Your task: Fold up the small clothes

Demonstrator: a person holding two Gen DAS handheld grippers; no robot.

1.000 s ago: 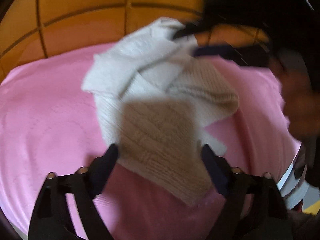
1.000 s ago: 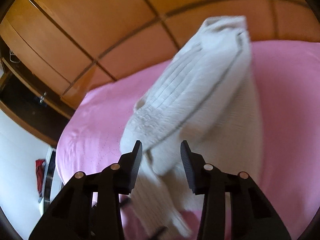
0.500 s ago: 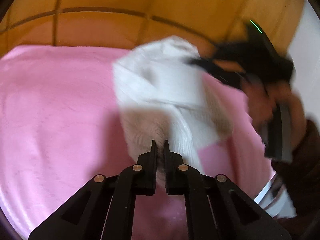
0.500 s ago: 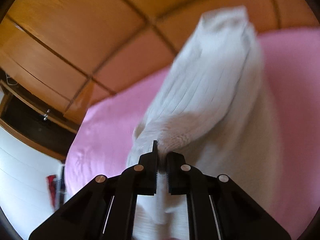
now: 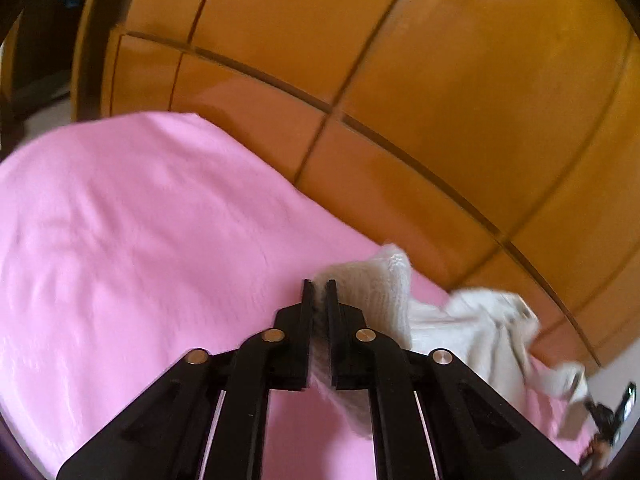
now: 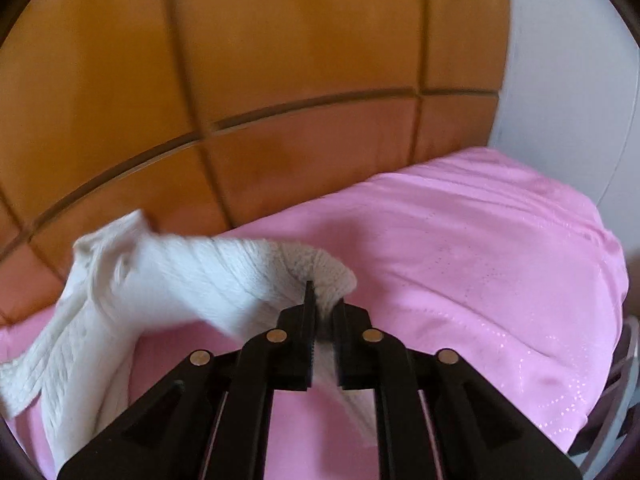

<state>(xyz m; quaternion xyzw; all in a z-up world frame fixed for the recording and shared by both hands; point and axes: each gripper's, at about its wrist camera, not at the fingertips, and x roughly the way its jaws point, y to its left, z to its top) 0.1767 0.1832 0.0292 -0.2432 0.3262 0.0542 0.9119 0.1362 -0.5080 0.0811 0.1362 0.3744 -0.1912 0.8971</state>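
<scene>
A wooden panelled wardrobe (image 5: 420, 80) fills the upper half of both wrist views, its orange-brown doors divided by dark grooves. Below it a pink bedsheet (image 5: 140, 240) covers the lower left of the left wrist view and the lower right of the right wrist view, lightly creased, with faint shiny dots near its right edge in the right wrist view. A pale wall (image 6: 568, 80) shows at the upper right of the right wrist view.

The white knitted garment (image 6: 172, 276) is lifted off the sheet and stretched between the two grippers. In the right wrist view it runs from the lower left up to the frame's centre; in the left wrist view it trails from the centre to the lower right.

The left gripper (image 5: 319, 285) is closed tight on one edge of the knit, which bunches just right of its tips. The right gripper (image 6: 326, 294) has just been opening a little; its jaws stand slightly apart with a thick fold of the knit pinched between them.

No brand, label or writing can be read.
</scene>
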